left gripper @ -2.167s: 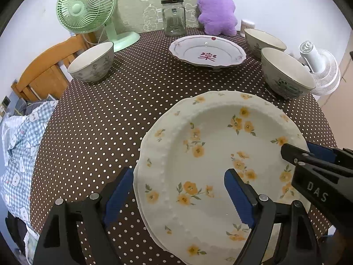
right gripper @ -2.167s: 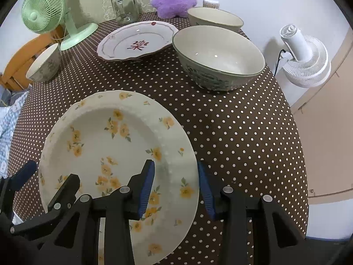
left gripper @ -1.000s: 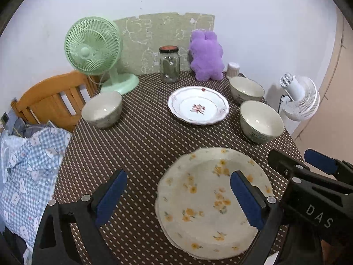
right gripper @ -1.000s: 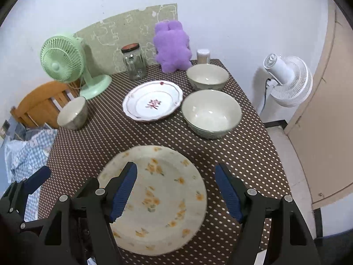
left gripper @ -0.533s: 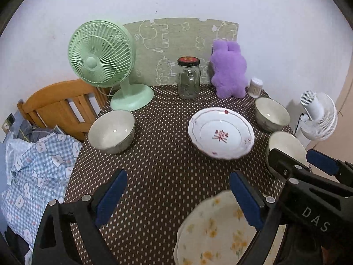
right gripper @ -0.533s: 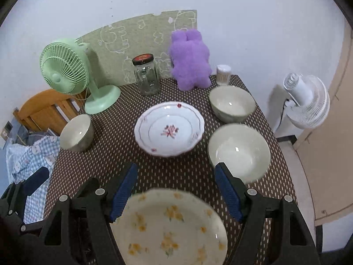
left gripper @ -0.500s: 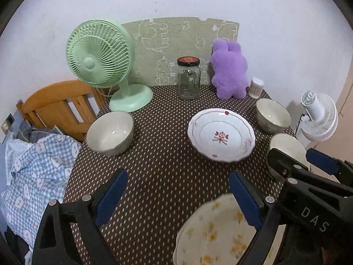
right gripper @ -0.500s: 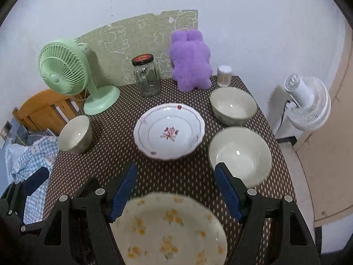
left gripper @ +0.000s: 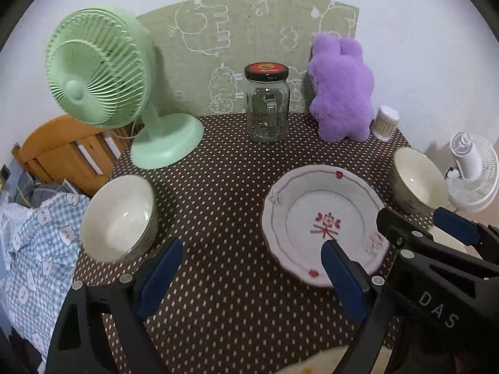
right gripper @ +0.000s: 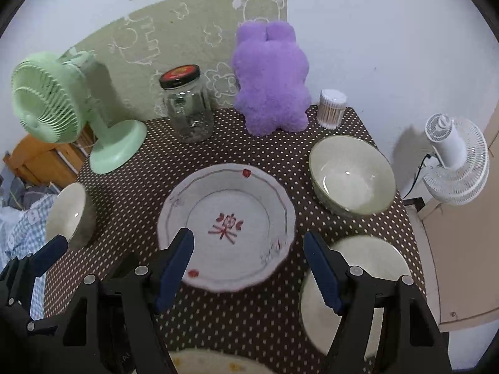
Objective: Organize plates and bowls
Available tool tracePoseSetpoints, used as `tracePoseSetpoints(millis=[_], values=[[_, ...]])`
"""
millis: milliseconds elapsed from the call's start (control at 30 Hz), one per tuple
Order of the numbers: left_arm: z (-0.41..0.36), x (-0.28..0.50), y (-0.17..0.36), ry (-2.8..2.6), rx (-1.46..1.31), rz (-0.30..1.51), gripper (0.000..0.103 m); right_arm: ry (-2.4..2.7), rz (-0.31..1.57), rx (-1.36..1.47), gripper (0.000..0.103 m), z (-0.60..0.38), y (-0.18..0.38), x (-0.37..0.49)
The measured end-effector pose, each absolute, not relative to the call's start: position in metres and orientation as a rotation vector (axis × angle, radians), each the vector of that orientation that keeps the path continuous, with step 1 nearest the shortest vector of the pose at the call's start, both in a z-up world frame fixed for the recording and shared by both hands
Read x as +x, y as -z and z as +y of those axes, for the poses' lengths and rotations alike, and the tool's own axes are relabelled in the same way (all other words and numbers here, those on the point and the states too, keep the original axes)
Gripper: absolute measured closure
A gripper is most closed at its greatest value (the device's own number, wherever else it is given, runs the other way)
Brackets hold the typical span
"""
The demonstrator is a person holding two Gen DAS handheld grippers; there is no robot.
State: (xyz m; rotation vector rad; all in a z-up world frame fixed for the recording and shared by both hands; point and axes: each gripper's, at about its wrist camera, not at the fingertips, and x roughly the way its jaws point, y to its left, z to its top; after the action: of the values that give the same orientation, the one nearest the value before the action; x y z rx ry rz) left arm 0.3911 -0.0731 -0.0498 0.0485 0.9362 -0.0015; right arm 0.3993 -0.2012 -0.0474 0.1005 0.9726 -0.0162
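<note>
Left tool [left gripper: 249, 275] jaws wide but closing, nothing between them, over bare dotted worktop [left gripper: 224, 205]. Right tool [right gripper: 248, 261] wide, empty, hovering at near rim of red-flower plate [right gripper: 227, 224] mid worktop. Bowls all empty: left bowl [left gripper: 120, 218], far right bowl [right gripper: 352, 176], near right bowl [right gripper: 358, 280]. Yellow-flower plate [right gripper: 212, 363] at bottom edge, mostly cut off. Glass jar [left gripper: 266, 107], lid on, looks empty, lid text unreadable. "DAS" on right tool body
</note>
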Motion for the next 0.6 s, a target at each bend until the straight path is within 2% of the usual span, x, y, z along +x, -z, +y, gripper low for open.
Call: tracePoseSetpoints(millis=[600], values=[[-0.092, 0.462, 0.103, 0.014, 0.080, 1.017, 0.015, 0.090, 1.090, 0.128, 0.027, -0.221, 0.108, 0.476]])
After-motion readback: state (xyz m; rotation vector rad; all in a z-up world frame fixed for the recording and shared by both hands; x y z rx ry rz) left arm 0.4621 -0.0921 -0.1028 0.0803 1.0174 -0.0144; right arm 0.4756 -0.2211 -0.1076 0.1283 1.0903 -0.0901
